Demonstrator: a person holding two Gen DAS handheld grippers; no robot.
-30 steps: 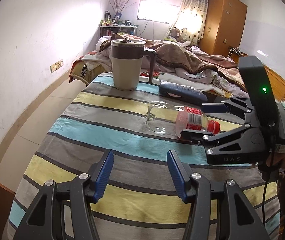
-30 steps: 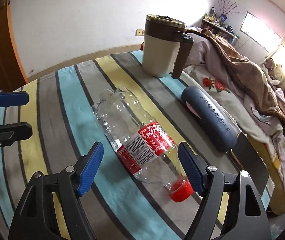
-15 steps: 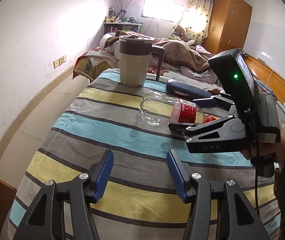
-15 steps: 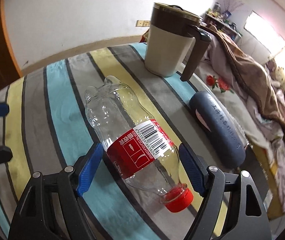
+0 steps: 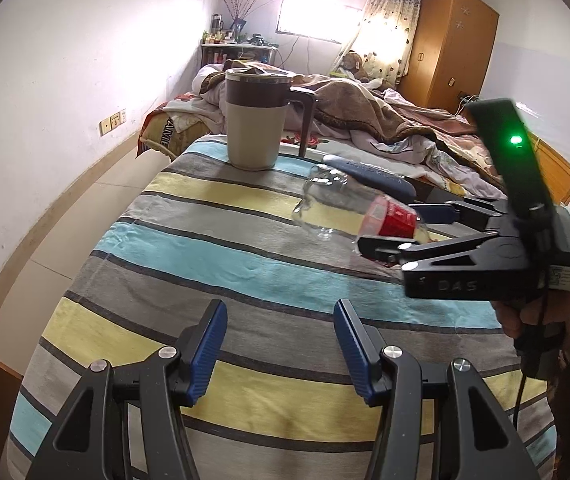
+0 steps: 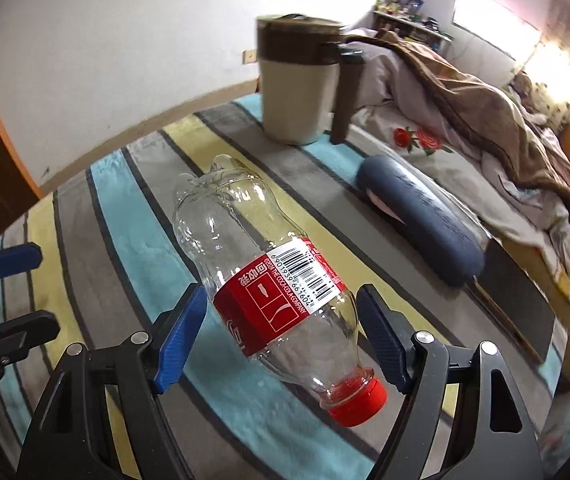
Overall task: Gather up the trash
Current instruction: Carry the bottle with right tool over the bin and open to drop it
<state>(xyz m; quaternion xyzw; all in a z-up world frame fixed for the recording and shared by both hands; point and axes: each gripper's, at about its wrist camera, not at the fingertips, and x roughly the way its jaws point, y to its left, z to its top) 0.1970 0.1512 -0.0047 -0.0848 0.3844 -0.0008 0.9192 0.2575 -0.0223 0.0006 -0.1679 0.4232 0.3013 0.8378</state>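
Note:
An empty clear plastic bottle point(image 6: 269, 280) with a red label and red cap sits between the blue pads of my right gripper point(image 6: 281, 328), which is shut on its labelled part. The bottle is tilted, its base raised off the striped tablecloth point(image 6: 125, 208). In the left wrist view the same bottle point(image 5: 349, 208) is held by the right gripper point(image 5: 405, 232) at the right. My left gripper point(image 5: 279, 344) is open and empty, low over the near part of the cloth.
A beige and brown lidded mug point(image 5: 257, 120) stands at the table's far edge. A dark blue case point(image 6: 417, 224) lies beside the bottle. Beyond are an unmade bed point(image 5: 385, 128), a wooden wardrobe point(image 5: 453, 48) and a white wall at the left.
My right gripper slid forward around the bottle, closed on its label and lifted it off the cloth. The left gripper has stayed open in place.

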